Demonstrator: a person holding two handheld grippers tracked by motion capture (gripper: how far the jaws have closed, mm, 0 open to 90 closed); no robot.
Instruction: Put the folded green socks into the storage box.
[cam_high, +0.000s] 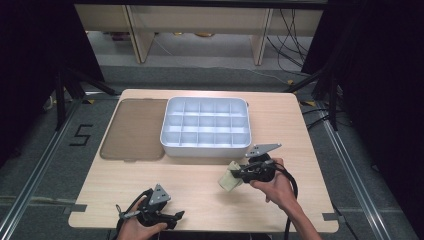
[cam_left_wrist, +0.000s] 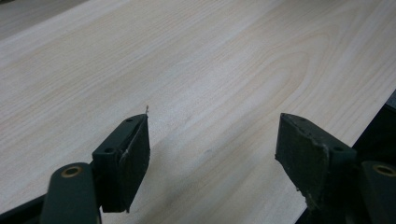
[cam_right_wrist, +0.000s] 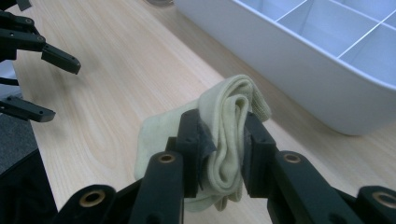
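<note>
A pale yellow rolled sock (cam_high: 229, 179) (cam_right_wrist: 229, 126) is clamped between the jaws of my right gripper (cam_high: 236, 174) (cam_right_wrist: 224, 140), held just above the table in front of the white divided tray (cam_high: 206, 145) (cam_right_wrist: 299, 60). The tray's compartments look empty. My left gripper (cam_high: 176, 217) (cam_left_wrist: 212, 149) rests low at the table's near left edge, its jaws wide apart with only bare wood between them. The left gripper (cam_right_wrist: 46, 79) also appears open at the far left of the right gripper view.
A brown flat lid (cam_high: 135, 129) lies left of the tray. The light wooden table (cam_high: 200, 180) has free room between the two grippers. Table legs, cables and dark stands lie beyond the far edge.
</note>
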